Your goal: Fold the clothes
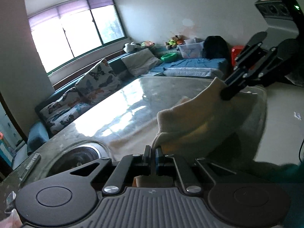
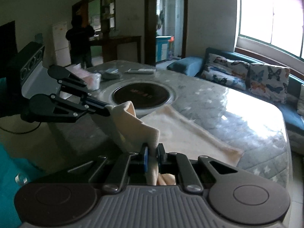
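A cream cloth (image 2: 180, 133) lies partly on the grey table (image 2: 218, 102), and its near edge is lifted. My left gripper (image 1: 153, 152) is shut on one corner of the cloth (image 1: 199, 117). My right gripper (image 2: 152, 151) is shut on the other corner; it also shows in the left wrist view (image 1: 225, 93). The left gripper shows in the right wrist view (image 2: 108, 111). The held edge hangs slack between the two grippers, above the table's near side.
A round dark hotplate (image 2: 142, 94) is set into the table next to the cloth. A pink-white bundle (image 2: 89, 78) and small items (image 2: 140, 71) lie at the table's far end. A sofa with butterfly cushions (image 2: 247, 76) runs along the window. A person (image 2: 79, 39) stands far back.
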The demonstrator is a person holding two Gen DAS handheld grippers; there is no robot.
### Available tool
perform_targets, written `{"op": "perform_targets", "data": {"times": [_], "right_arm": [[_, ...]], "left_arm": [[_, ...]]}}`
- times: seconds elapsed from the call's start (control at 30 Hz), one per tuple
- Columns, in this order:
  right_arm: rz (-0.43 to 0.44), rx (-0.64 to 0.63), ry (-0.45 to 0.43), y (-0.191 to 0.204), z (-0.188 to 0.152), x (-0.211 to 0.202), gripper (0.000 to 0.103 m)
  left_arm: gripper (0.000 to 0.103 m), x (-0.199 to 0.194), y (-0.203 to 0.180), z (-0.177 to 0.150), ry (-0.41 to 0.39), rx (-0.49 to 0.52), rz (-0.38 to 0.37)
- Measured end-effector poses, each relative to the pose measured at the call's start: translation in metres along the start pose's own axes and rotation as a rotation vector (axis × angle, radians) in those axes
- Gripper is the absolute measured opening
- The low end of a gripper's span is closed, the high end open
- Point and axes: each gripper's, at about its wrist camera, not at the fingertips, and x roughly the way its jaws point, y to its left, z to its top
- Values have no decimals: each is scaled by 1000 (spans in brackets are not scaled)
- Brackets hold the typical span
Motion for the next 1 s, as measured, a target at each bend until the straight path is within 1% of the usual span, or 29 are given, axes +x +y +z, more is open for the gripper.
{"op": "perform_targets", "data": {"times": [0.17,0.23,0.33,0.47,0.53,0.63,0.73,0.8,0.9,0.93,1.0], "right_arm": [[-44,36,6,-39,23,28,9],[-68,46,22,-58,30,46,8],[-101,71,54,-84,35,72,9],[-140,114,106,-111,33,106,9],[-168,141,124,-120,25,124,9],[-209,175,144,-129,12,149,9],[-247,209,152,-134,2,167,10],[-264,243,146,-138,-3,171,13],[-310,289,109,-148,-2,168,14],[-319,301,98,-149,-1,164,15],[-301,319,66,-146,1,153,15]], "left_arm": [[5,45,24,21,11,-25,28],[5,70,33,29,34,-43,32],[5,106,40,35,79,-38,41],[5,156,46,36,149,-44,43],[5,178,46,33,181,-50,68],[9,203,49,28,223,-95,80],[12,220,51,24,245,-120,99],[18,222,50,24,235,-117,118],[26,222,54,26,228,-140,138],[27,222,57,27,222,-151,139],[27,219,61,30,210,-170,139]]}}
